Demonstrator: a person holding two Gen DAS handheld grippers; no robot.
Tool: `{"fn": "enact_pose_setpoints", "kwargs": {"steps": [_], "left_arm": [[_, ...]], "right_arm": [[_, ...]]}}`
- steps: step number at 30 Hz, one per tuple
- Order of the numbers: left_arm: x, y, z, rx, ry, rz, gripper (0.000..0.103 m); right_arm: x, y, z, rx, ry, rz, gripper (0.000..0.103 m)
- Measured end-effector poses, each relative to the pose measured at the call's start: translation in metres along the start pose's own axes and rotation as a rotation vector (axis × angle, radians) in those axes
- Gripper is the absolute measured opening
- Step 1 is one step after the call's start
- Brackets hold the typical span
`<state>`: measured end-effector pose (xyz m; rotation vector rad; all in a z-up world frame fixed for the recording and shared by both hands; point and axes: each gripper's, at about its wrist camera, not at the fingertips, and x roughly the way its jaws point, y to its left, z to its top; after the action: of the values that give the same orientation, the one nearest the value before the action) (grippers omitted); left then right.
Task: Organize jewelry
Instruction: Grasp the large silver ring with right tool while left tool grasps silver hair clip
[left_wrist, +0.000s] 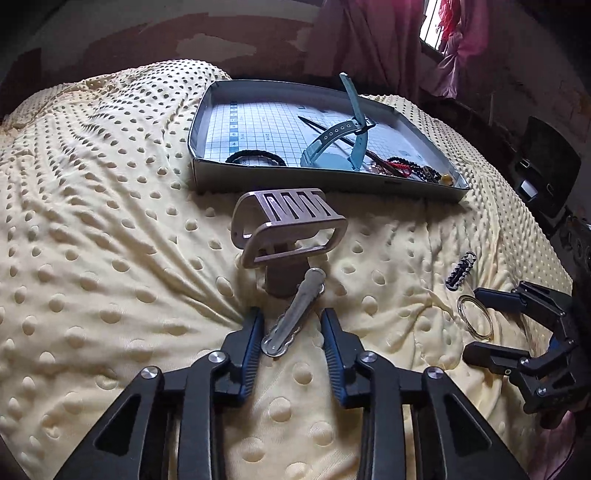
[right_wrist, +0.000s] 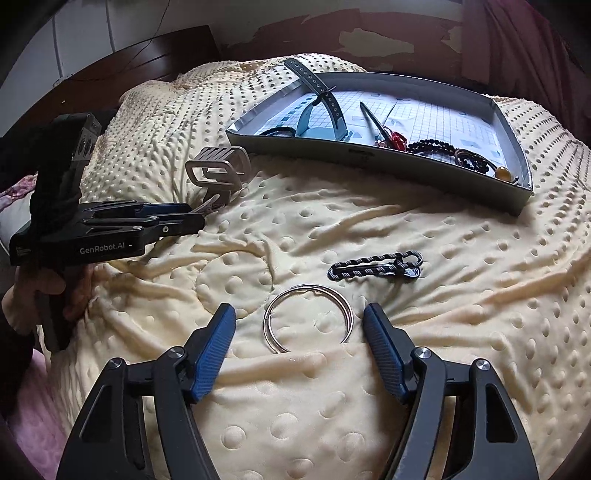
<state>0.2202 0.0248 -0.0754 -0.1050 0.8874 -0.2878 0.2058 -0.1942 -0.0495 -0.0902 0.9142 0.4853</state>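
On a bed under a pale yellow dotted blanket (left_wrist: 110, 229), the jewelry is split between a shallow grey tray (left_wrist: 325, 177) and the bedding itself.

In the left wrist view, the left gripper (left_wrist: 291, 332) sits at 6 o'clock with its jaws apart, flanking a silver hair clip (left_wrist: 291, 317) that lies on the blanket between them; neither blue pad clearly touches it. The clip's far end rests against the base of a large beige claw clip (left_wrist: 288, 229), which stands just beyond, toward 12 o'clock. The tray lies farther out at 12 to 1 o'clock.

In the right wrist view, the right gripper (right_wrist: 299, 325) is spread wide, low over the blanket, with thin silver bangles (right_wrist: 308, 319) lying flat between its fingertips, apart from both pads. Just beyond, at 1 o'clock, lies a black-and-white patterned hair clip (right_wrist: 375, 267). The tray occupies 12 to 2 o'clock and holds a teal watch strap (right_wrist: 321, 107) arching up over its rim, a dark stick-like pin (right_wrist: 373, 118), a red ornament (right_wrist: 398, 140), a black bead strand (right_wrist: 430, 146), an amber bead (right_wrist: 503, 172) and a black hair tie (right_wrist: 277, 131). The claw clip shows at 10 o'clock, left of the tray, with the left gripper beside it, held in a hand (right_wrist: 44, 291) at 9 o'clock.
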Motion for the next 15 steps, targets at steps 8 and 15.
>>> {"fn": "enact_pose_setpoints", "kwargs": {"steps": [8, 15], "left_arm": [[0.0, -0.01, -0.006, -0.014, 0.007, 0.003, 0.012], [-0.01, -0.022, -0.018, -0.032, 0.015, -0.032, 0.004]], "right_arm": [[0.0, 0.004, -0.002, -0.005, -0.007, -0.019, 0.053], [-0.003, 0.006, -0.004, -0.001, -0.008, -0.009, 0.047]]}}
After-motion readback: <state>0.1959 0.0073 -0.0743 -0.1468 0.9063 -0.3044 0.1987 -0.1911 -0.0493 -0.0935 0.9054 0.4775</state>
